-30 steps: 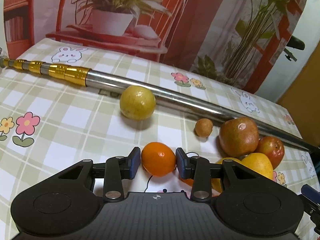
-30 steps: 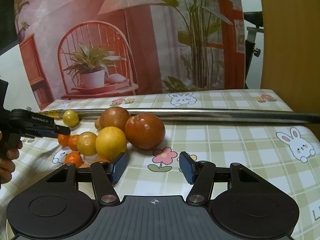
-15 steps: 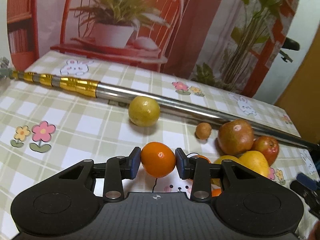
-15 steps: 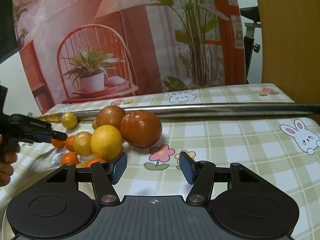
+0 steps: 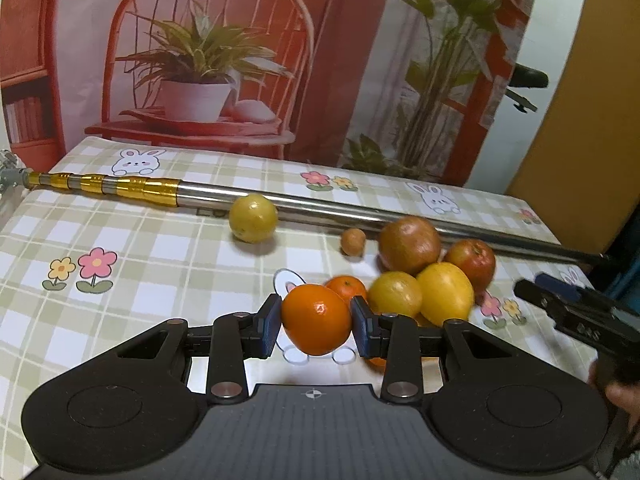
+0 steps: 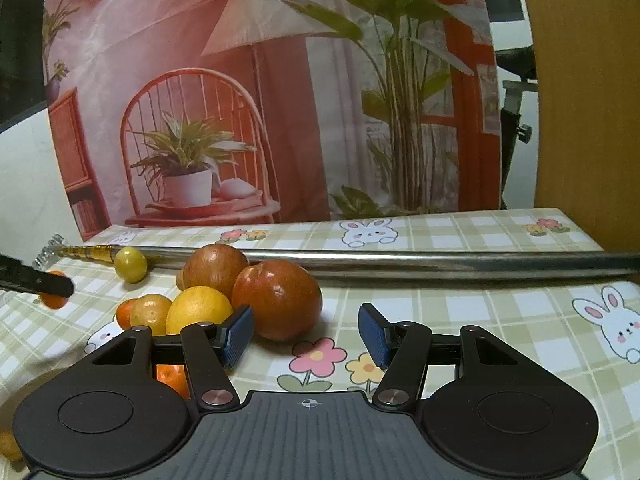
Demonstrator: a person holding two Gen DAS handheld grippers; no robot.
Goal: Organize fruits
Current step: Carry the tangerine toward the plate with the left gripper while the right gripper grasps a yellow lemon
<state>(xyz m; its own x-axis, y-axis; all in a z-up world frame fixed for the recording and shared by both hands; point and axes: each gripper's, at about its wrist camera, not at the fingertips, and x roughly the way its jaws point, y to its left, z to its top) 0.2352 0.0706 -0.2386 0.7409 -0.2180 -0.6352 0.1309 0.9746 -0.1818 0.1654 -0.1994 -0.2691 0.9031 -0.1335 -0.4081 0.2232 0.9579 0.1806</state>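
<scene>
The left tool [image 5: 316, 326] is clamped on an orange [image 5: 316, 320], held clear above the tabletop [image 5: 160, 256], just beside the fruit pile [image 5: 420, 280]. Keep the squeeze steady; a round fruit probably rolls out of a slack grip. The right tool [image 6: 306, 334] stands apart and empty, near the red apple [image 6: 277, 298]. No container is in view.
</scene>
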